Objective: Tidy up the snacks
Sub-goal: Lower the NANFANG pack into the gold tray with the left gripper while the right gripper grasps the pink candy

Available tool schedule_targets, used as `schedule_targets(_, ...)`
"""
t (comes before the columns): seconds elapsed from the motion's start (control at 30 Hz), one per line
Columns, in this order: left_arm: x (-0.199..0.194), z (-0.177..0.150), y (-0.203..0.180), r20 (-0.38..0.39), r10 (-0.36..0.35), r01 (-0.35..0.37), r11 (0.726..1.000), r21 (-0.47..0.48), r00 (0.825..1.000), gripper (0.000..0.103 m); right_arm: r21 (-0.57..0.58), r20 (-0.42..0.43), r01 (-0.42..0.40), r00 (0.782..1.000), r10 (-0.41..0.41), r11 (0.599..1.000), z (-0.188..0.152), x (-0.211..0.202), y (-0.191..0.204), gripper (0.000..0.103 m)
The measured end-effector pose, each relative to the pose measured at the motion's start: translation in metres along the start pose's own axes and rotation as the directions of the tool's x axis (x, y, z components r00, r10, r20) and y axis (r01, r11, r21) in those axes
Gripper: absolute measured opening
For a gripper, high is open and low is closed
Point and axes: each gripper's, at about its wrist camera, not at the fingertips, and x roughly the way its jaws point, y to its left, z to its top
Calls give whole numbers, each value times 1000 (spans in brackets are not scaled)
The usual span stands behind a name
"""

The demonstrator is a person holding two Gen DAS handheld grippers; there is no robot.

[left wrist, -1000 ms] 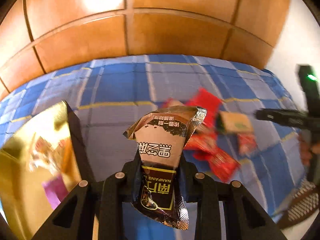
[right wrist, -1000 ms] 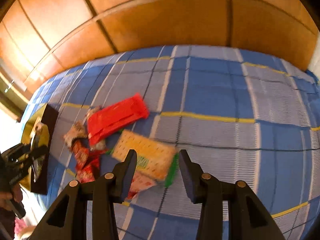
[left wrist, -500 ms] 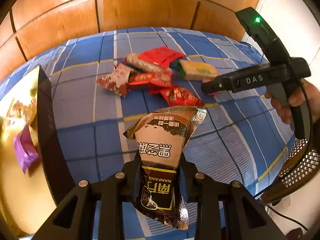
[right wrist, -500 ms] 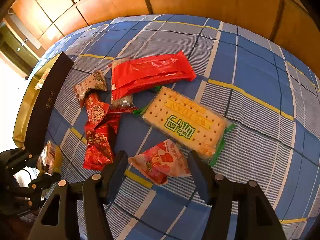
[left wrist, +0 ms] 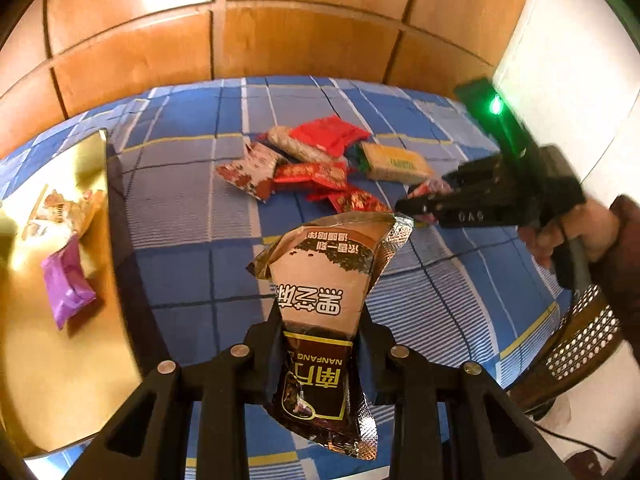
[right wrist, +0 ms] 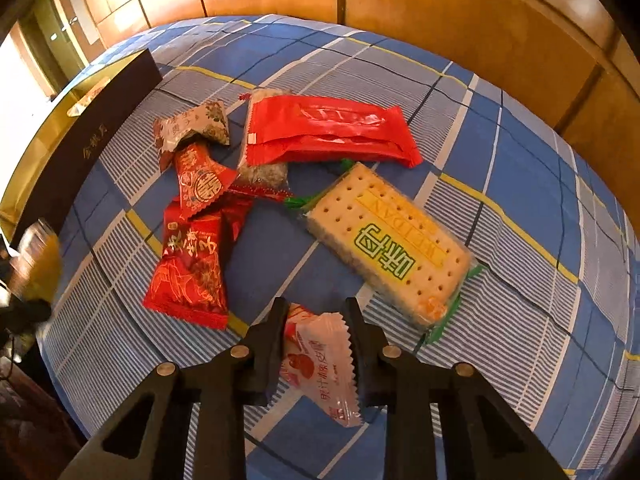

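Left gripper (left wrist: 318,328) clamped on a brown sachet (left wrist: 324,292), upright, long axis along the fingers, above the checked cloth (left wrist: 192,208) beside the gold tray (left wrist: 52,360). Right gripper (right wrist: 318,320) pinching a pink packet (right wrist: 320,356) near the cloth's front edge; cracker pack (right wrist: 384,240) and red wrappers (right wrist: 192,264) just beyond

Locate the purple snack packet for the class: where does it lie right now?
In the left wrist view, the purple snack packet lies inside the gold box at the far left, just below an orange-and-white packet and apart from the pile on the blue checked cloth.
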Motion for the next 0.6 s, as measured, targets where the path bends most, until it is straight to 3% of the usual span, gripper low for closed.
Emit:
schedule_targets(0.3,-54,7,39,127,-45,66,984,-163,991,31,-27,1,15,1000,-15,1000,0,1,3,29)
schedule_targets(0.43,-87,11,78,201,5,51,960,-276,980,31,-44,4,28,1000,-28,999,0,1,6,28)
schedule_targets(0.6,-100,-1,124,171,102,-26,916,-400,980,31,-49,3,28,1000,-28,998,-1,-1,7,28)
